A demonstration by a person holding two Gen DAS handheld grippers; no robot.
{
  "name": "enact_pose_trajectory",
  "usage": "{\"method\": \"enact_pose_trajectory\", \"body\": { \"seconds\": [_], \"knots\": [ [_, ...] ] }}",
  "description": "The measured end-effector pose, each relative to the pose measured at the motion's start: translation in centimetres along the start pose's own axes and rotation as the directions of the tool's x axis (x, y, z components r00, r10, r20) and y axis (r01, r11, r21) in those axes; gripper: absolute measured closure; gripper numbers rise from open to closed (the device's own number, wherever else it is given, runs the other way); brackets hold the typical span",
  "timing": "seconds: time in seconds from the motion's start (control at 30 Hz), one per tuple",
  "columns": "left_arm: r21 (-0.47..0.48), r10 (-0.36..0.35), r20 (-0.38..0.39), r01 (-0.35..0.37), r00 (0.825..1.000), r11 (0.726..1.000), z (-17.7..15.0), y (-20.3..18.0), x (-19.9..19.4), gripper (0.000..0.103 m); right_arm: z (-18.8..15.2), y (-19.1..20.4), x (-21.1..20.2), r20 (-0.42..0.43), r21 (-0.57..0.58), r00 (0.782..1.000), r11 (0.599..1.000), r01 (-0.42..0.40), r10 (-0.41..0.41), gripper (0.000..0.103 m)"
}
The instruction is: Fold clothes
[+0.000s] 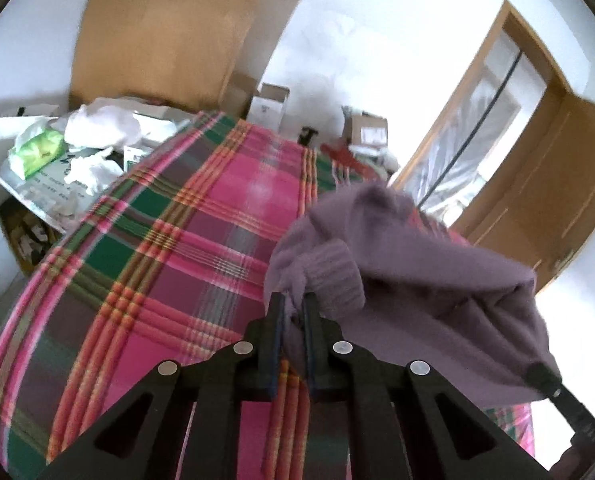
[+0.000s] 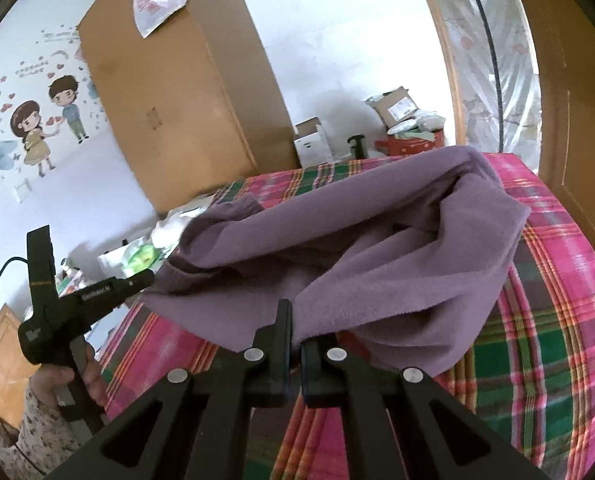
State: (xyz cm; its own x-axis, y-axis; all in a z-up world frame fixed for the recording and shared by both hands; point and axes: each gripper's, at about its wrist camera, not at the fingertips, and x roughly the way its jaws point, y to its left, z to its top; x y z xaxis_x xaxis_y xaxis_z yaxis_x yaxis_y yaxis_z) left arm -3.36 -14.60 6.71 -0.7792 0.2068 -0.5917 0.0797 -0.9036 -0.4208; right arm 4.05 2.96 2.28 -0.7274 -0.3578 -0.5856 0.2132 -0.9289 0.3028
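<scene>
The purple sweater [image 2: 377, 240] is a soft, fleecy knit, so it can be expected to be light, floppy and not slippery at all. It sags wherever it isn't held, and nothing about it is fragile. Right now it's lifted partly off the plaid bed cover [image 1: 157, 240], strung between the two tools, with the far part still draped down onto the bed near the door side.

The left hand-held gripper [image 1: 293, 304] is clamped on a pinch of fabric right beside the ribbed cuff [image 1: 333, 276], and the right hand-held gripper [image 2: 295, 320] is clenched on a plain edge, probably the hem, though that can't be told for sure.

Best held at edges or seams like this, since a pinch of the middle would just bunch up. The ribbed bits should give the firmest bite.

The long axis is judged to run roughly side to side between the two grips, with the bulk hanging in a sagging trough between them. Which end is the neck can't be made out from the folds.
</scene>
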Motion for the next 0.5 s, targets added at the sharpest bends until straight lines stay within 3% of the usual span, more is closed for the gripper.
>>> {"method": "enact_pose_trajectory", "body": {
  "seconds": [0.23, 0.4, 0.5],
  "knots": [
    [-0.028, 0.072, 0.033, -0.071, 0.997, 0.997, -0.7, 3.2, -3.1, 0.099, -2.5, 0.2, -1.5, -0.058, 0.003, 0.998, 0.999, -0.033, 0.033, 0.100],
    [-0.036, 0.071, -0.001, -0.071, 0.997, 0.997, -2.3, 3.9, -3.2, 0.099, -4.0, -0.3, -1.9, -0.119, -0.055, 0.992, 0.998, 0.030, -0.036, 0.100],
    [0.012, 0.048, -0.025, -0.048, 0.999, 0.999, -3.1, 3.0, -2.7, 0.097, -4.5, -0.1, -1.4, -0.178, -0.132, 0.981, 0.990, 0.058, -0.081, 0.099]
  ]
}}
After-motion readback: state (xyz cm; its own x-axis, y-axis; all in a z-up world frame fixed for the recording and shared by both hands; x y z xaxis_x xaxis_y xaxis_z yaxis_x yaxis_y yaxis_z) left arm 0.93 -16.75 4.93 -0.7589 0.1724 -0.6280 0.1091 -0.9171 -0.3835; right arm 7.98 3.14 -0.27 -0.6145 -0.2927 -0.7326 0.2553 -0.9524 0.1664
